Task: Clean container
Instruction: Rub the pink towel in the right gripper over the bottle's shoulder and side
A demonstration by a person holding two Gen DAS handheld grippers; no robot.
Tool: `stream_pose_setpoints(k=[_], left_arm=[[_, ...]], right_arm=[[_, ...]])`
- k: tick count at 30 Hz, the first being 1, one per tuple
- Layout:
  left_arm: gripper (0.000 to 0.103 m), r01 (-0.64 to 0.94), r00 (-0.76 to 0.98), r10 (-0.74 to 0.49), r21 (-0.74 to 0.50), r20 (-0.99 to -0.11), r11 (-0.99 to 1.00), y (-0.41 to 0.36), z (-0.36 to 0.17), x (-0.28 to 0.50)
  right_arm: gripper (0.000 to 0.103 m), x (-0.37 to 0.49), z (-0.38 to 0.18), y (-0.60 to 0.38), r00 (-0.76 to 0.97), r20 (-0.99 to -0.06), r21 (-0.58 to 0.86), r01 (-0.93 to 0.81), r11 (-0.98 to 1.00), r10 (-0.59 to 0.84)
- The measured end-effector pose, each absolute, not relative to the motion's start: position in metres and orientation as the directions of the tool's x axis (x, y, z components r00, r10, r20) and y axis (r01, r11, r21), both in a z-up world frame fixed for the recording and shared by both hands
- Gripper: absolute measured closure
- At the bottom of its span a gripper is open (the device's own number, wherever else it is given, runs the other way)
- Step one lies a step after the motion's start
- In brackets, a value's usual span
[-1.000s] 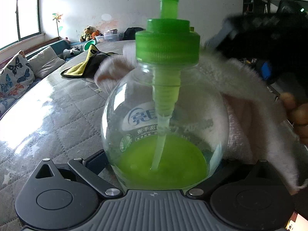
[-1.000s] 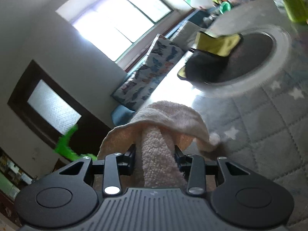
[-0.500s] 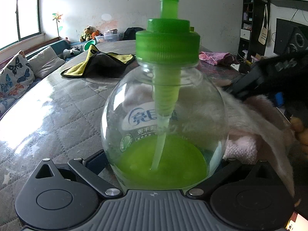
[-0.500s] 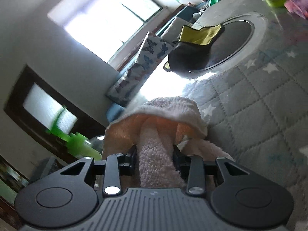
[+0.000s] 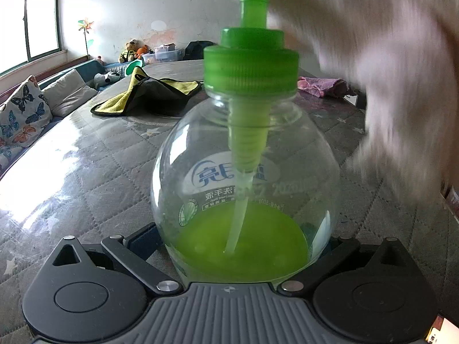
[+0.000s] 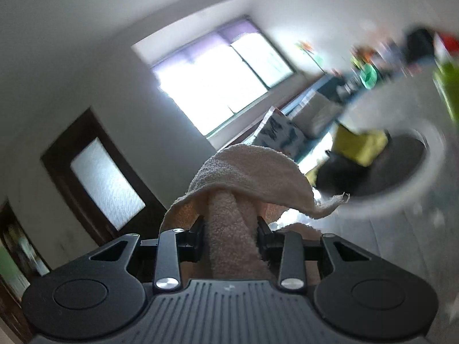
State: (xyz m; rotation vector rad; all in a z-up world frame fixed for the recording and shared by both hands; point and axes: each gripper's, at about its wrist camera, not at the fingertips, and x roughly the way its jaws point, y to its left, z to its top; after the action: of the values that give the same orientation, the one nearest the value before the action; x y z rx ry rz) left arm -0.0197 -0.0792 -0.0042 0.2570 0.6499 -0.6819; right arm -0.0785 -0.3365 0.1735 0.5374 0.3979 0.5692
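A round clear soap bottle [image 5: 243,177] with a green pump cap [image 5: 250,66] and green liquid in its bottom fills the left wrist view. My left gripper [image 5: 243,246] is shut on its base, and it stands over the quilted grey table [image 5: 86,166]. A pale pink towel [image 5: 381,71] sweeps blurred across the upper right, beside the pump stem. In the right wrist view my right gripper [image 6: 231,226] is shut on that pink towel [image 6: 229,200], which folds over the fingertips. The bottle's green edge [image 6: 447,91] shows blurred at the far right.
A yellow and black cloth [image 5: 149,94] lies on the far part of the table, and a pink cloth [image 5: 321,84] lies at the back right. A sofa with butterfly cushions [image 5: 20,114] runs along the left under a window. Toys and boxes [image 5: 155,53] sit at the back wall.
The right gripper has swung the towel up from low beside the bottle's right side to beside the pump stem at the upper right. The bottle has stayed still in the left gripper.
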Motion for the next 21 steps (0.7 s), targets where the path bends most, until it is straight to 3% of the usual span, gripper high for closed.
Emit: stream_pose_setpoints(k=[6,9,15,21], left_arm=[[0.000,0.656,0.590,-0.502,0.013,-0.632,0.755,-0.079,-0.005,-0.020],[0.000,0.656,0.590,-0.502,0.013,-0.632,0.755,-0.079,-0.005,-0.020],[0.000,0.656,0.591,-0.501,0.014,-0.632,0.755,-0.080,-0.004,-0.020],[0.000,0.656,0.591,-0.502,0.014,-0.632,0.755,-0.079,-0.004,-0.023]], right_arm=[[0.062,-0.074,0.192,-0.268,0.793,-0.349,0.213,-0.452,0.866,0.500],[0.062,-0.073,0.191,-0.252,0.819,-0.347,0.118,-0.446,0.887,0.458],[0.064,-0.061,0.190,-0.256,0.790,-0.364,0.230,-0.438,0.869,0.494],[0.070,-0.047,0.172,-0.298,0.760,-0.386,0.478,-0.319,0.818,0.522]])
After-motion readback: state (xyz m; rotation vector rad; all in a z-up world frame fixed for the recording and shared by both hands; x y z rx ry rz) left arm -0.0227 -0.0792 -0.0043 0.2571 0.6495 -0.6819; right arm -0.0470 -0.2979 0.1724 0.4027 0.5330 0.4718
